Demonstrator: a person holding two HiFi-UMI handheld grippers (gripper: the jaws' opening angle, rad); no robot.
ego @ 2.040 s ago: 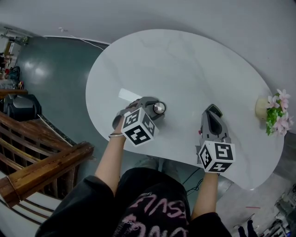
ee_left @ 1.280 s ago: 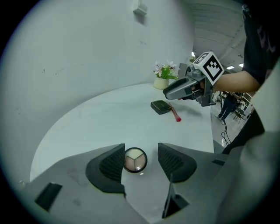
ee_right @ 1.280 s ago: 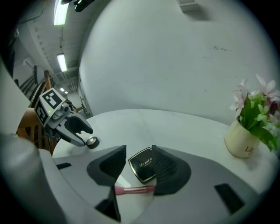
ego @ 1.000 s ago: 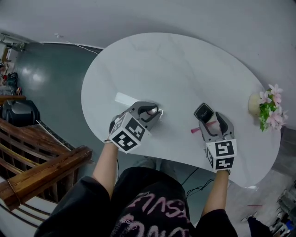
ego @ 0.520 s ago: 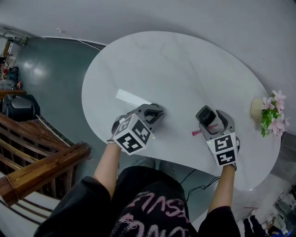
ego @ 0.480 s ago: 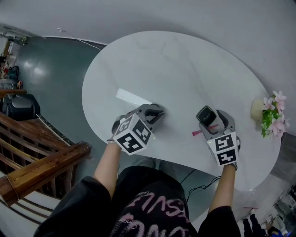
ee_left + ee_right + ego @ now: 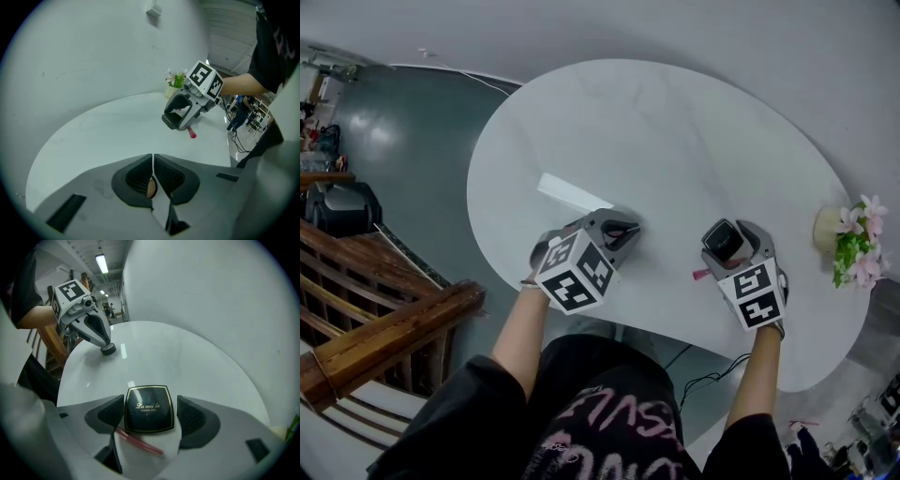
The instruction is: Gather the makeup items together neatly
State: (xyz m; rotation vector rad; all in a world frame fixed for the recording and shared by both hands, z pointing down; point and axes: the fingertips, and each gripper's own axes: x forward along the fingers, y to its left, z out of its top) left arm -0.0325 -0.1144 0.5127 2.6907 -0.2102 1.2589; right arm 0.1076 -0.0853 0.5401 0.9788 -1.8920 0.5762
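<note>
Between jaws just opened wide on the right tool [image 7: 150, 418] lies the compact [image 7: 148, 408] — left tool [image 7: 153, 180] clamps a jar [image 7: 108, 349].

The left gripper [image 7: 623, 230] is held pitched downward and clamped shut on a small round pot [image 7: 108, 349], while the right gripper [image 7: 733, 239], tilted more steeply, is held with jaws just opened wide, set loosely around a black compact [image 7: 148, 409].
</note>
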